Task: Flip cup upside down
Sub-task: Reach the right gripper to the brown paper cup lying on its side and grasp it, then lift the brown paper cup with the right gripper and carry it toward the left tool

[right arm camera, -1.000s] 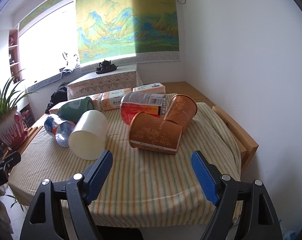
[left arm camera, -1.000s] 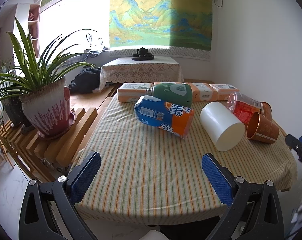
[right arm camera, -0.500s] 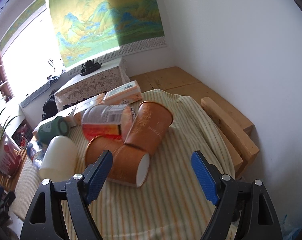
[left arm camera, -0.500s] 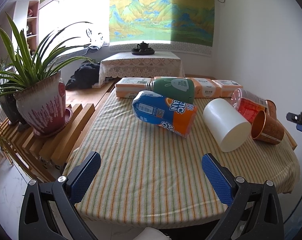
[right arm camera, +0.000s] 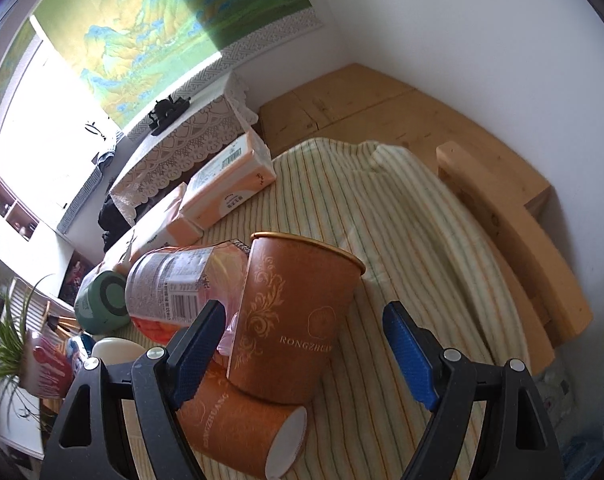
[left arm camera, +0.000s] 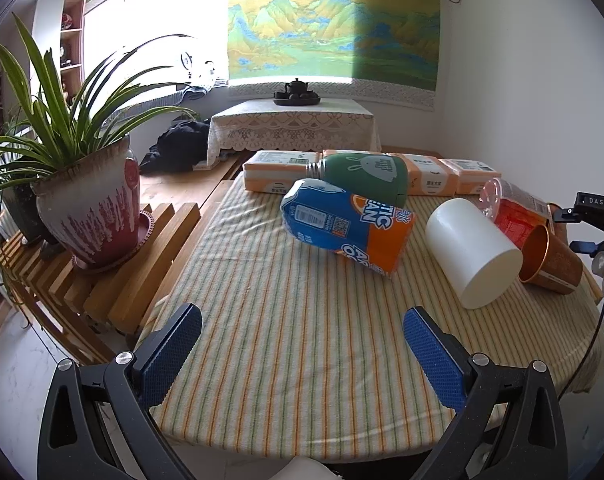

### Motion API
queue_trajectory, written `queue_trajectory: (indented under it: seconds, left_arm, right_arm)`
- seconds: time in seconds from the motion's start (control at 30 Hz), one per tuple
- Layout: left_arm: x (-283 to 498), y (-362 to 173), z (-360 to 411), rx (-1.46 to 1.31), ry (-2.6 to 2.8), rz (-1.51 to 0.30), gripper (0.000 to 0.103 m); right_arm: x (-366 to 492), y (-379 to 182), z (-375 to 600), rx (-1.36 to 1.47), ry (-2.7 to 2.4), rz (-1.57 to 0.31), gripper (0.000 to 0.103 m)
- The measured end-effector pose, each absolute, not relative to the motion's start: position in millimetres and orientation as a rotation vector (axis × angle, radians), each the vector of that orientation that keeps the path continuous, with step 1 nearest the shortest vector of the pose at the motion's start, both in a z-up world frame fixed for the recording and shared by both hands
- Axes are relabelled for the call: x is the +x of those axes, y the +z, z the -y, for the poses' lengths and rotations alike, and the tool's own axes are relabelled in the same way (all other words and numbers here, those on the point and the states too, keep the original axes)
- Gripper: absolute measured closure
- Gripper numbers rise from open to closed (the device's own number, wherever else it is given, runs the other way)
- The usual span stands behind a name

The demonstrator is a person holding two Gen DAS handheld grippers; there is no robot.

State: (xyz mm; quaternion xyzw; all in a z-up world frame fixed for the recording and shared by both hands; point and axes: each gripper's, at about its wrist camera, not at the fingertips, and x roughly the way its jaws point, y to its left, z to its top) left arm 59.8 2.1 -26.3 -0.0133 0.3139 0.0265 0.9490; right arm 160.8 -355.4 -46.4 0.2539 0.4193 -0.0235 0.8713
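Two orange paper cups lie on the striped tablecloth. In the right wrist view one cup (right arm camera: pixel 294 316) lies with its gold rim pointing away, resting on a second cup (right arm camera: pixel 242 428) that lies across below it. My right gripper (right arm camera: pixel 305 344) is open, its jaws on either side of the upper cup, not touching it. In the left wrist view one orange cup (left arm camera: pixel 549 260) lies at the far right, and the right gripper's body (left arm camera: pixel 593 216) hangs above it. My left gripper (left arm camera: pixel 302 344) is open and empty over the table's near edge.
A white cylinder (left arm camera: pixel 471 254), a blue-orange bottle (left arm camera: pixel 345 228), a green bottle (left arm camera: pixel 361 178), a red-labelled clear bottle (right arm camera: pixel 174 284) and tissue packs (right arm camera: pixel 230 184) lie on the table. A potted plant (left arm camera: pixel 86 200) stands on a slatted stand at left. A wooden bench (right arm camera: pixel 513 232) runs along the right.
My right gripper has moved forward and down over the orange cups and tilted, so the upper cup now sits between its jaws. My left gripper has barely moved.
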Motion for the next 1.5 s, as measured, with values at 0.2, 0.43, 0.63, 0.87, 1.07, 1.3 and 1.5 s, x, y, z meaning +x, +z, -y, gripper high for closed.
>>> queue_trajectory:
  seconds: [0.2, 0.43, 0.63, 0.87, 1.07, 1.3, 1.5]
  left_arm:
    - [62, -26, -4, -0.027, 0.059, -0.639, 0.001]
    - [61, -24, -5, -0.027, 0.059, -0.633, 0.001]
    - [58, -24, -10, -0.031, 0.064, -0.633, 0.001]
    - [52, -21, -14, -0.039, 0.067, -0.623, 0.001]
    - [44, -17, -21, -0.043, 0.071, -0.613, 0.001]
    - [30, -14, -36, -0.050, 0.094, -0.602, 0.001]
    - [20, -16, -53, -0.064, 0.109, -0.611, 0.001]
  right_arm:
    - [171, -56, 357, 0.570, -0.019, -0.911, 0.030]
    - [177, -61, 356, 0.603, 0.001, -0.938, 0.043]
    - [168, -49, 360, 0.584, -0.023, -0.904, 0.044]
    - [150, -20, 359, 0.532, -0.045, -0.838, 0.044]
    - [123, 13, 334, 0.444, -0.009, -0.782, 0.044]
    - [84, 42, 266, 0.359, 0.172, -0.764, 0.044]
    - [63, 33, 196, 0.322, 0.338, -0.814, 0.044]
